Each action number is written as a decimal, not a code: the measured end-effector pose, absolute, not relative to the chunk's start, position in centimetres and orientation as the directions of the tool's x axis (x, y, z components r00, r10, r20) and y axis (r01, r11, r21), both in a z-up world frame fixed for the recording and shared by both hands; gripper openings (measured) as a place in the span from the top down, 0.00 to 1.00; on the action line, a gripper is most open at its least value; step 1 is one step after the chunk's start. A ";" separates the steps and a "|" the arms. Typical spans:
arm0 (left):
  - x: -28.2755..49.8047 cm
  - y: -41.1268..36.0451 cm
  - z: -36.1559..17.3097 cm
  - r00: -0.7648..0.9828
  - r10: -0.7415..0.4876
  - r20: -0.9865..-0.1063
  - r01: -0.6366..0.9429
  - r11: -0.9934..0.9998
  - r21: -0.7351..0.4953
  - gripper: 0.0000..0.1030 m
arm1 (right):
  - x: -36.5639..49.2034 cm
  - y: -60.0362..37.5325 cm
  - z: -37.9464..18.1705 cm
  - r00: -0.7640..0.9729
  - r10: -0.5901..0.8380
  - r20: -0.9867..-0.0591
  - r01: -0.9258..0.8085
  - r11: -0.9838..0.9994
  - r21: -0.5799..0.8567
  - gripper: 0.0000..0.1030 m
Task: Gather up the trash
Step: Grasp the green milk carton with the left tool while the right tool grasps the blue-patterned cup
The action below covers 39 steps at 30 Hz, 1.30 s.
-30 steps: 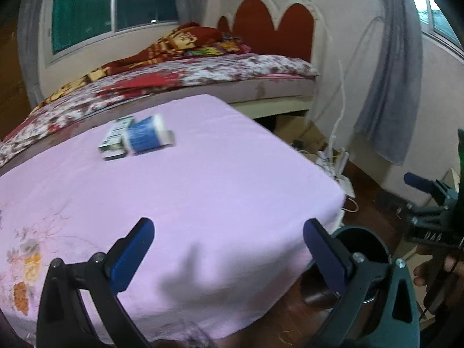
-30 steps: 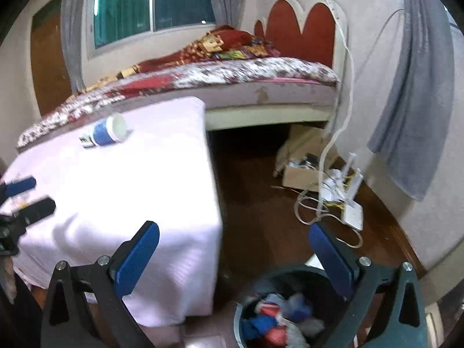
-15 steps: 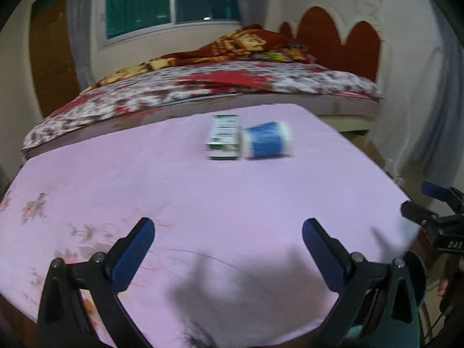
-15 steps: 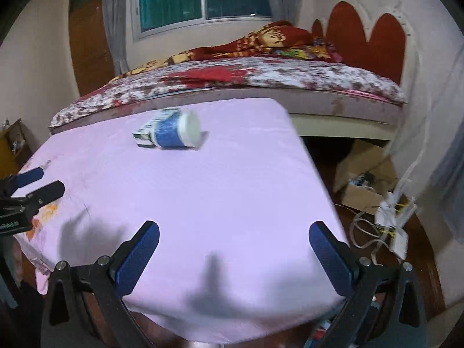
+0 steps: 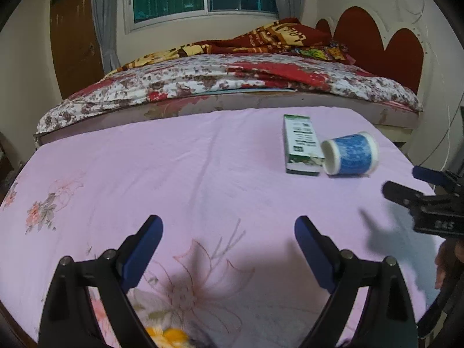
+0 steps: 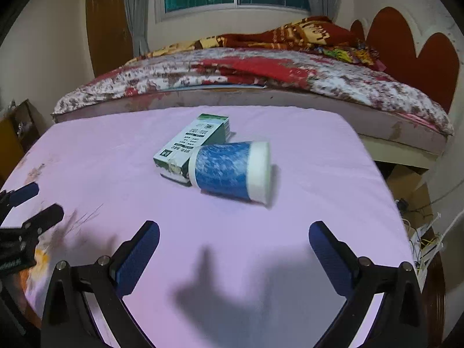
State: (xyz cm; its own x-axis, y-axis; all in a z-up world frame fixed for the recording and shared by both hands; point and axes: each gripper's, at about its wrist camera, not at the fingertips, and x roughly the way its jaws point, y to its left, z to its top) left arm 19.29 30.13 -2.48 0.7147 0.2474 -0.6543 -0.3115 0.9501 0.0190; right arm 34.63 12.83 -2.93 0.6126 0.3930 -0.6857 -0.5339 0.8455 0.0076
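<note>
Both my grippers have swung from the floor to the pink bedspread

A second ago my right gripper (image 6: 234, 233) looked down over the trash bin; now it faces the blue paper cup (image 6: 230, 171) and green carton (image 6: 191, 146), much nearer. My left gripper (image 5: 228, 230) has turned too: the bin has left its view, and the cup (image 5: 351, 157) and carton (image 5: 301, 145) lie to its right.
</note>
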 end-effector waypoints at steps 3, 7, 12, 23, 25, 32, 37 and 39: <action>20.2 30.9 -3.0 0.705 0.248 -0.664 -0.314 0.949 0.021 0.10 | 36.5 14.6 -3.8 0.611 0.368 -0.700 -0.525 0.851 -0.010 0.00; 21.5 31.7 -3.6 0.692 0.249 -0.678 -0.320 0.947 0.021 0.10 | 38.7 16.3 -4.8 0.608 0.345 -0.714 -0.503 0.864 -0.011 0.00; 23.0 32.2 -3.9 0.688 0.245 -0.683 -0.320 0.947 0.017 0.10 | 40.7 17.7 -5.7 0.608 0.318 -0.728 -0.484 0.875 -0.022 0.00; 26.4 30.4 -4.5 0.698 0.186 -0.691 -0.260 0.966 -0.003 0.10 | 43.9 16.5 -5.7 0.614 0.308 -0.727 -0.488 0.872 -0.043 0.19; 27.6 29.1 -4.6 0.705 0.164 -0.690 -0.233 0.972 -0.006 0.10 | 44.6 14.8 -5.5 0.624 0.296 -0.723 -0.471 0.881 -0.045 0.19; 31.2 26.5 -4.5 0.711 0.119 -0.693 -0.181 0.983 -0.016 0.10 | 46.2 10.6 -5.1 0.634 0.278 -0.722 -0.441 0.897 -0.041 0.19; 33.8 26.1 -5.0 0.695 0.090 -0.714 -0.167 0.985 -0.038 0.17 | 46.6 9.0 -5.3 0.628 0.277 -0.727 -0.444 0.895 -0.042 0.19; 34.8 26.0 -5.6 0.677 0.084 -0.731 -0.162 0.986 -0.036 0.23 | 46.7 8.8 -5.3 0.627 0.278 -0.727 -0.443 0.896 -0.040 0.19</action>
